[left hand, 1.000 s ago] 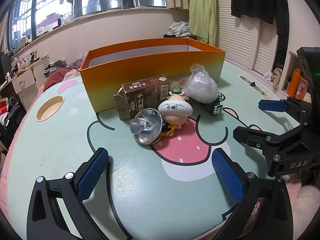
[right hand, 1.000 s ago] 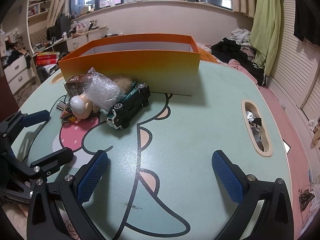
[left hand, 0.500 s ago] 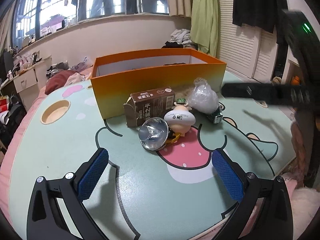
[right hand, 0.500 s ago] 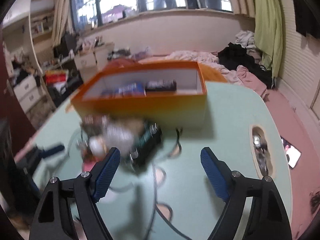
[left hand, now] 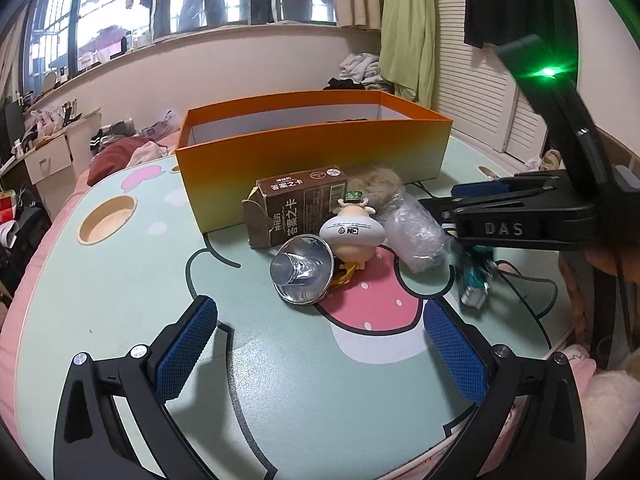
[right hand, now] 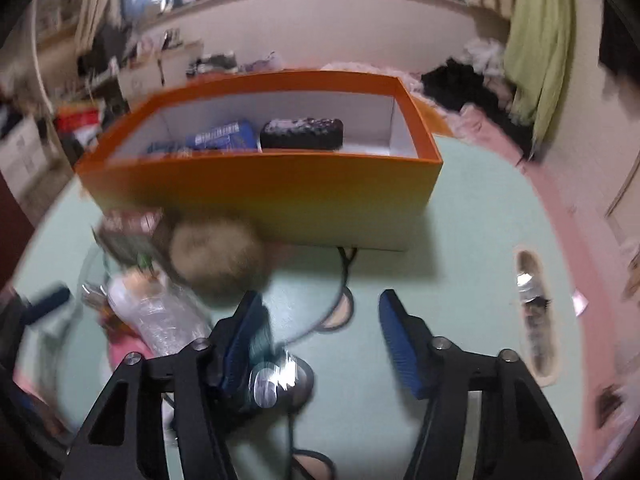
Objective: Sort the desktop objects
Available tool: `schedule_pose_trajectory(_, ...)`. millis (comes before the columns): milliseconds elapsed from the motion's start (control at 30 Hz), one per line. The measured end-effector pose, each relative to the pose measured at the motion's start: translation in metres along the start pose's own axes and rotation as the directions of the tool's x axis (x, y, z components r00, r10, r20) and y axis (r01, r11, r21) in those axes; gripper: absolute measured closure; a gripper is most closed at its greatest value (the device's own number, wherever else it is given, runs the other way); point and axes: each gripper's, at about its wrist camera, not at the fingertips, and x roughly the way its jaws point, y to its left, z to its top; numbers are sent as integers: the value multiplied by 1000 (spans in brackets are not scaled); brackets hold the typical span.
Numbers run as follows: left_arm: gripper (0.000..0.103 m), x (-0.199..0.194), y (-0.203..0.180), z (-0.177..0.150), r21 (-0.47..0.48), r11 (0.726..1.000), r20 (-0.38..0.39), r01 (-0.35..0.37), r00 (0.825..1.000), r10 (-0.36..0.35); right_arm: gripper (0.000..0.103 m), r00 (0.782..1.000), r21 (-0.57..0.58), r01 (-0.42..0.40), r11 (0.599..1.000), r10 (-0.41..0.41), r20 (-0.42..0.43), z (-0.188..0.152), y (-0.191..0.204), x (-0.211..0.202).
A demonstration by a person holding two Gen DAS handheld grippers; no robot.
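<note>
An orange box (left hand: 312, 152) stands at the back of the table; in the right wrist view (right hand: 260, 184) it holds a blue packet (right hand: 224, 140) and a dark case (right hand: 302, 134). In front lie a brown carton (left hand: 296, 210), a white figurine (left hand: 354, 234), a clear cup (left hand: 302, 272), a fur ball (left hand: 376, 184), a bubble-wrap bundle (left hand: 414, 236) and a green toy car (left hand: 474, 280). My left gripper (left hand: 320, 354) is open above the table's near side. My right gripper (right hand: 320, 340) is open, low over the toy car (right hand: 264, 376), whose body lies beside the left finger.
The table top is a mint cartoon print with a round cup hole (left hand: 106, 218) at the left and an oval slot (right hand: 534, 312) at the right. Clothes and furniture surround the table. The right gripper's body (left hand: 520, 224) reaches in over the table's right side.
My right gripper has swung forward and down onto the toy car, and its jaws have narrowed. The car has shifted. My left gripper has barely moved.
</note>
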Motion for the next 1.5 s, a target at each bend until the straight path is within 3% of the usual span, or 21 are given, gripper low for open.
schedule_pose_trajectory(33, 0, 0, 1, 0, -2, 1000, 2, 2, 1000, -2, 67, 1000, 1, 8, 1000, -8, 5, -1, -1, -2)
schedule_pose_trajectory(100, 0, -3, 2, 1, -5, 1000, 12, 5, 1000, -5, 102, 1000, -8, 25, 1000, -25, 11, -3, -5, -3)
schedule_pose_trajectory(300, 1, -18, 16, 16, -22, 1000, 62, 13, 998, -12, 102, 995, 96, -93, 991, 89, 43, -10, -35, -10)
schedule_pose_trajectory(400, 7, -20, 27, 23, -52, 999, 64, 13, 998, -10, 102, 989, 102, -113, 988, 102, 103, -12, -43, -24)
schedule_pose_trajectory(633, 23, 9, 28, 29, -13, 999, -48, 31, 998, -32, 102, 981, 109, -171, 979, 159, 110, -16, -45, -30)
schedule_pose_trajectory(700, 36, 19, 26, 28, -23, 998, -93, 54, 994, -56, 102, 976, 114, -201, 973, 189, 107, -17, -46, -30)
schedule_pose_trajectory(733, 50, 23, 27, 27, -33, 998, -113, 57, 992, -60, 102, 973, 118, -216, 969, 203, 112, -17, -46, -31)
schedule_pose_trajectory(800, 67, 21, 27, 27, -32, 999, -101, 44, 994, -47, 102, 965, 128, -247, 960, 232, 120, -17, -49, -33)
schedule_pose_trajectory(967, 67, 12, 30, 24, -34, 996, -79, 79, 994, -82, 102, 960, 127, -263, 956, 246, 135, -18, -49, -39)
schedule_pose_trajectory(1033, 67, 6, 33, 24, -38, 996, -60, 82, 995, -84, 97, 928, 89, -351, 932, 333, 169, -21, -47, -49)
schedule_pose_trajectory(1067, 67, 3, 34, 24, -41, 996, -55, 84, 995, -86, 80, 916, 65, -377, 924, 362, 173, -22, -44, -53)
schedule_pose_trajectory(1100, 67, 1, 35, 25, -41, 996, -50, 84, 995, -86, 50, 903, 29, -400, 916, 389, 185, -25, -41, -61)
schedule_pose_trajectory(1167, 67, -4, 38, 28, -43, 996, -33, 83, 996, -85, 19, 887, -51, -411, 910, 412, 208, -34, -32, -74)
schedule_pose_trajectory(1300, 67, -13, 42, 34, -47, 995, -7, 84, 996, -85, 17, 897, -202, -380, 903, 413, 157, -48, -9, -77)
schedule_pose_trajectory(1467, 67, -15, 41, 35, -46, 995, 2, 93, 996, -93, 17, 951, -274, -281, 920, 306, 50, -54, 12, -46)
schedule_pose_trajectory(1500, 67, -15, 40, 35, -45, 994, 2, 95, 995, -95, 26, 956, -281, -268, 921, 290, 40, -56, 14, -43)
